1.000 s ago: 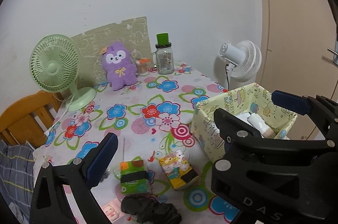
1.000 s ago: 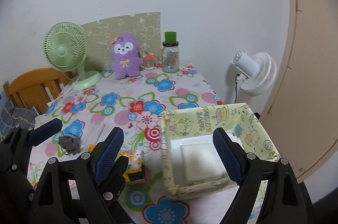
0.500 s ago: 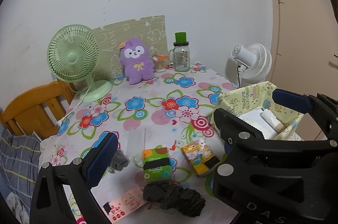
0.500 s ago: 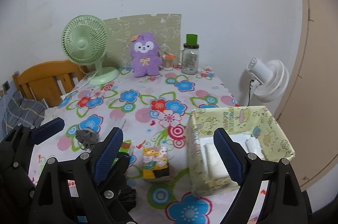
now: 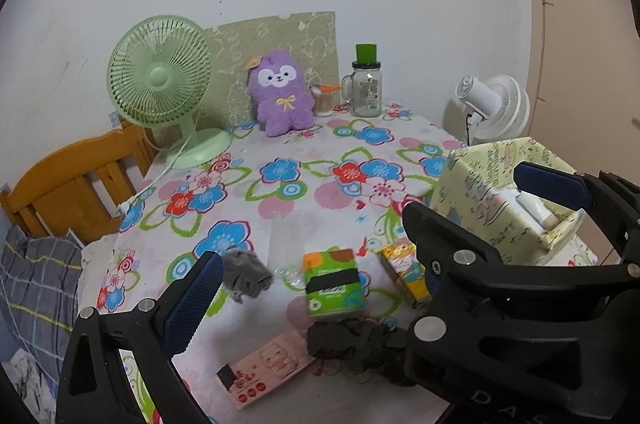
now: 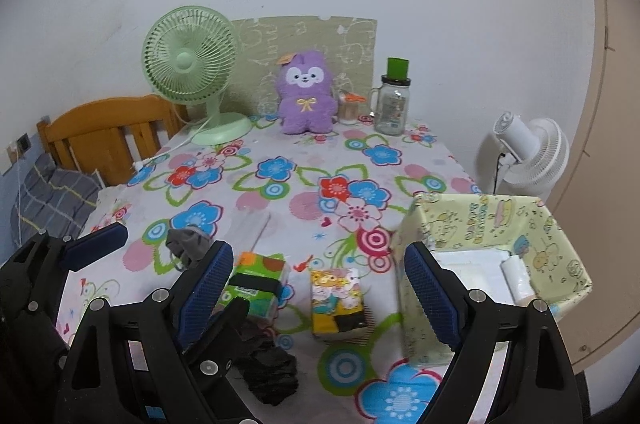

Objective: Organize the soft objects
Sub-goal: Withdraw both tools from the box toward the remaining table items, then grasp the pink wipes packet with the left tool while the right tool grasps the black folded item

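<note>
A yellow patterned fabric box [image 6: 496, 224] stands at the table's right edge with white folded items [image 6: 472, 270] inside; it also shows in the left wrist view [image 5: 484, 180]. A green tissue pack [image 5: 332, 282] [image 6: 256, 284], a yellow tissue pack [image 5: 404, 270] [image 6: 338, 300], a grey cloth [image 5: 244, 272] [image 6: 188, 244], a black cloth [image 5: 352, 344] [image 6: 268, 368] and a pink pack [image 5: 268, 370] lie near the front edge. My left gripper [image 5: 360, 244] and right gripper [image 6: 320, 284] are open, empty, above them.
A purple plush [image 6: 306, 92], a green fan [image 6: 192, 64], a glass jar with green lid [image 6: 394, 104] and a small cup [image 6: 348, 106] stand at the back. A white fan [image 6: 528, 148] is beyond the right edge. A wooden chair [image 6: 108, 128] is left.
Both grippers have pulled back and up from the table, so more of the front edge and the loose packs and cloths shows. Both stayed open and empty.
</note>
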`<action>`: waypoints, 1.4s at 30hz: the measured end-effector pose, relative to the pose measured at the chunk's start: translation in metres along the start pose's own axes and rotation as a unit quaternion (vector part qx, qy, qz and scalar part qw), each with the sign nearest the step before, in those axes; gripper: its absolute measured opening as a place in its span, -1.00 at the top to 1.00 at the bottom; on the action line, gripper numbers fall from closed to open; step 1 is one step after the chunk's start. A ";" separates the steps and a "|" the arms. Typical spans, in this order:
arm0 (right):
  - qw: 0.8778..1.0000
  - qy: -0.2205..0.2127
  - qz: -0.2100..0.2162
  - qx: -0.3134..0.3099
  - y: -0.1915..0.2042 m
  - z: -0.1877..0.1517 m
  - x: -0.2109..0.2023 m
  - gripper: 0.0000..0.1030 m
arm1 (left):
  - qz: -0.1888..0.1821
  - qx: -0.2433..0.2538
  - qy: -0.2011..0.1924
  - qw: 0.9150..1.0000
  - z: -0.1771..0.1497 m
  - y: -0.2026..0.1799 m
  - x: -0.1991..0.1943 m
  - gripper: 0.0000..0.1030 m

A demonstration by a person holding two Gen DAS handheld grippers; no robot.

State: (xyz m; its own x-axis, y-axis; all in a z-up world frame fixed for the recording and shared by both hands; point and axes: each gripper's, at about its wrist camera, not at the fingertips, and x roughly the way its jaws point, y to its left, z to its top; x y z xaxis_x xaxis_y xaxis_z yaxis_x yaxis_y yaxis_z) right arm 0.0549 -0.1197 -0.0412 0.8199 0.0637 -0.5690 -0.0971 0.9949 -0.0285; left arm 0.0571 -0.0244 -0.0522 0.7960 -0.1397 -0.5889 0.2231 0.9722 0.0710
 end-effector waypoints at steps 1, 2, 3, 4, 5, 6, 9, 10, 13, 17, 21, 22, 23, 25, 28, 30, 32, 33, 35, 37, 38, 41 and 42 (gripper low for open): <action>1.000 0.001 0.003 -0.001 0.002 -0.001 0.002 -0.74 | 0.000 -0.002 0.003 1.000 -0.002 0.003 0.001 -0.98; 1.000 0.003 0.006 -0.001 0.005 -0.003 0.004 -0.74 | 0.000 -0.003 0.004 1.000 -0.003 0.006 0.002 -0.98; 1.000 0.004 0.008 -0.002 0.007 -0.004 0.006 -0.74 | 0.000 -0.004 0.006 1.000 -0.005 0.009 0.003 -0.98; 1.000 0.004 0.008 -0.003 0.010 -0.005 0.008 -0.74 | 0.000 -0.005 0.007 1.000 -0.007 0.011 0.004 -0.98; 1.000 0.004 0.007 -0.005 0.012 -0.007 0.010 -0.74 | 0.000 -0.005 0.009 1.000 -0.009 0.013 0.004 -0.98; 1.000 0.004 0.008 -0.006 0.015 -0.009 0.012 -0.74 | 0.001 -0.005 0.011 1.000 -0.011 0.015 0.006 -0.98; 1.000 0.008 0.013 -0.007 0.021 -0.015 0.019 -0.74 | 0.002 -0.008 0.017 1.000 -0.018 0.022 0.011 -0.98; 1.000 0.011 0.016 -0.007 0.022 -0.017 0.021 -0.74 | 0.001 -0.010 0.020 1.000 -0.021 0.024 0.013 -0.98; 1.000 0.019 0.020 -0.008 0.026 -0.024 0.028 -0.74 | 0.000 -0.013 0.032 0.999 -0.030 0.030 0.021 -0.98; 0.999 0.035 0.028 -0.005 0.030 -0.035 0.039 -0.74 | -0.004 -0.014 0.049 0.999 -0.042 0.036 0.029 -0.97; 0.998 0.051 0.032 -0.004 0.031 -0.045 0.049 -0.74 | -0.009 -0.018 0.071 0.997 -0.057 0.040 0.038 -0.97; 0.998 0.055 0.031 -0.004 0.032 -0.047 0.052 -0.74 | -0.009 -0.018 0.075 0.997 -0.059 0.041 0.040 -0.97; 0.998 0.059 0.032 -0.002 0.032 -0.049 0.055 -0.74 | -0.009 -0.019 0.080 0.997 -0.062 0.041 0.042 -0.97; 0.997 0.064 0.034 0.000 0.032 -0.052 0.058 -0.74 | -0.011 -0.020 0.087 0.996 -0.067 0.041 0.046 -0.97; 0.997 0.072 0.034 0.000 0.034 -0.056 0.062 -0.74 | -0.015 -0.023 0.097 0.995 -0.073 0.041 0.052 -0.97; 0.996 0.077 0.033 -0.002 0.034 -0.059 0.064 -0.74 | -0.016 -0.025 0.101 0.994 -0.075 0.041 0.054 -0.97; 0.996 0.083 0.032 -0.005 0.035 -0.062 0.066 -0.74 | -0.018 -0.028 0.105 0.994 -0.077 0.042 0.056 -0.97; 0.996 0.087 0.031 -0.007 0.036 -0.064 0.068 -0.74 | -0.019 -0.029 0.107 0.994 -0.077 0.042 0.057 -0.97; 0.995 0.097 0.030 -0.012 0.038 -0.067 0.072 -0.74 | -0.018 -0.031 0.110 0.993 -0.078 0.043 0.060 -0.97; 0.994 0.105 0.032 -0.011 0.039 -0.069 0.078 -0.65 | -0.019 -0.033 0.113 0.993 -0.079 0.044 0.061 -0.97; 0.993 0.112 0.036 -0.010 0.040 -0.070 0.080 -0.60 | -0.019 -0.035 0.114 0.993 -0.080 0.044 0.061 -0.97; 0.993 0.114 0.039 -0.012 0.042 -0.072 0.083 -0.57 | -0.019 -0.035 0.121 0.992 -0.082 0.043 0.064 -0.97; 0.992 0.116 0.041 -0.013 0.043 -0.072 0.083 -0.53 | -0.020 -0.034 0.122 0.992 -0.083 0.043 0.064 -0.97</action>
State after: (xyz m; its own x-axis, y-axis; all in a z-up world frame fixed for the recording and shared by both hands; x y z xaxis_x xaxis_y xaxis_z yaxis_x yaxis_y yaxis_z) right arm 0.0782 -0.0778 -0.1486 0.6574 0.1216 -0.7436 -0.1751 0.9845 0.0062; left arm 0.0714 0.0238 -0.1536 0.6261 -0.1373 -0.7676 0.2066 0.9784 -0.0065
